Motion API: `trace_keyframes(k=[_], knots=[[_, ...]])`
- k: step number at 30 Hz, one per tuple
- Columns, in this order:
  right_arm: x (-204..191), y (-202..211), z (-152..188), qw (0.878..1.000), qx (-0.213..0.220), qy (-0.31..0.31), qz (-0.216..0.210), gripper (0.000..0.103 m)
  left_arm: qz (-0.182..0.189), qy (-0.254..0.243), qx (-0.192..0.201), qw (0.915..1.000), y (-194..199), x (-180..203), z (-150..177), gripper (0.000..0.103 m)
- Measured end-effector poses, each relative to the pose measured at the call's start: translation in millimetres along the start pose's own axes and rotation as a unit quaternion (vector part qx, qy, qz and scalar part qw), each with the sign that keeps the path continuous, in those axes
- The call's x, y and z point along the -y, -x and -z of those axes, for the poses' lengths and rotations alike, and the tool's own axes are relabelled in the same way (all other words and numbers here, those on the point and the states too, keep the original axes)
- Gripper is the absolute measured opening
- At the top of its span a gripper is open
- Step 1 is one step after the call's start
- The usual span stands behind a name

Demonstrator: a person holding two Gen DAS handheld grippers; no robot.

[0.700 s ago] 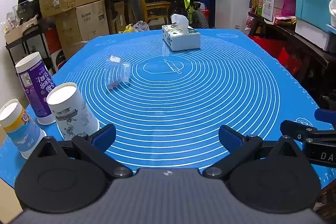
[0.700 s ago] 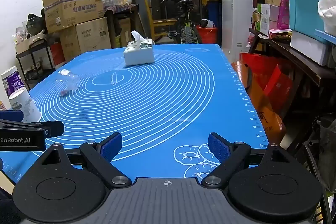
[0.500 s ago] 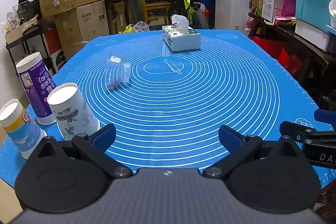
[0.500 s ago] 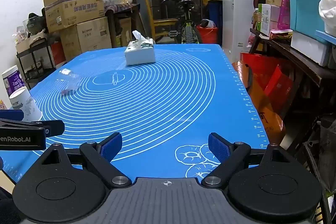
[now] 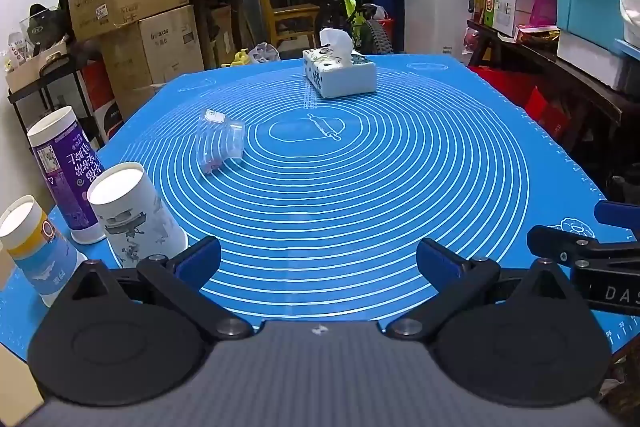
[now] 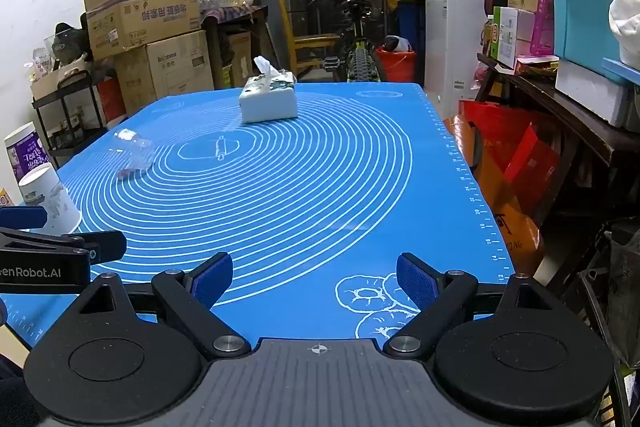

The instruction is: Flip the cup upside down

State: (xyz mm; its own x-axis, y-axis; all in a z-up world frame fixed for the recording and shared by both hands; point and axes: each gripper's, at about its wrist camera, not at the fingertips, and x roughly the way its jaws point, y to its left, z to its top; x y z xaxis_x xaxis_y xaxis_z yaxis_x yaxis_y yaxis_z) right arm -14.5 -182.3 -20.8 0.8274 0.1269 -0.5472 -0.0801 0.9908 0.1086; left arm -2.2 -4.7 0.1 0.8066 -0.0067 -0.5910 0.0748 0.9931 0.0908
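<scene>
Three paper cups stand with their wide ends down at the mat's left edge: a white cup with grey print (image 5: 134, 217), a purple cup (image 5: 66, 173) behind it and a blue and yellow cup (image 5: 38, 251) nearest me. The white cup (image 6: 50, 201) and the purple cup (image 6: 26, 153) also show in the right wrist view. My left gripper (image 5: 318, 259) is open and empty, just right of the white cup. My right gripper (image 6: 314, 281) is open and empty over the mat's near right part.
A blue silicone mat (image 5: 380, 167) covers the table. A clear plastic bag (image 5: 220, 143) lies left of centre. A tissue box (image 5: 340, 73) stands at the far middle. Boxes and a bicycle stand behind; shelves and a red bag (image 6: 516, 163) are on the right.
Both grippers have crept slightly forward. The cups and the other things have not moved.
</scene>
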Motion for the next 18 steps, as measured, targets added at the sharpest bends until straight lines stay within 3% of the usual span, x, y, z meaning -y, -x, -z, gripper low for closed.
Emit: trace_keyframes(k=[18], knots=[[0.2, -0.9, 0.3, 1.0, -0.001, 0.0, 0.0, 0.09, 0.002, -0.003, -0.004, 1.0, -1.3, 0.0, 0.9, 0.103]])
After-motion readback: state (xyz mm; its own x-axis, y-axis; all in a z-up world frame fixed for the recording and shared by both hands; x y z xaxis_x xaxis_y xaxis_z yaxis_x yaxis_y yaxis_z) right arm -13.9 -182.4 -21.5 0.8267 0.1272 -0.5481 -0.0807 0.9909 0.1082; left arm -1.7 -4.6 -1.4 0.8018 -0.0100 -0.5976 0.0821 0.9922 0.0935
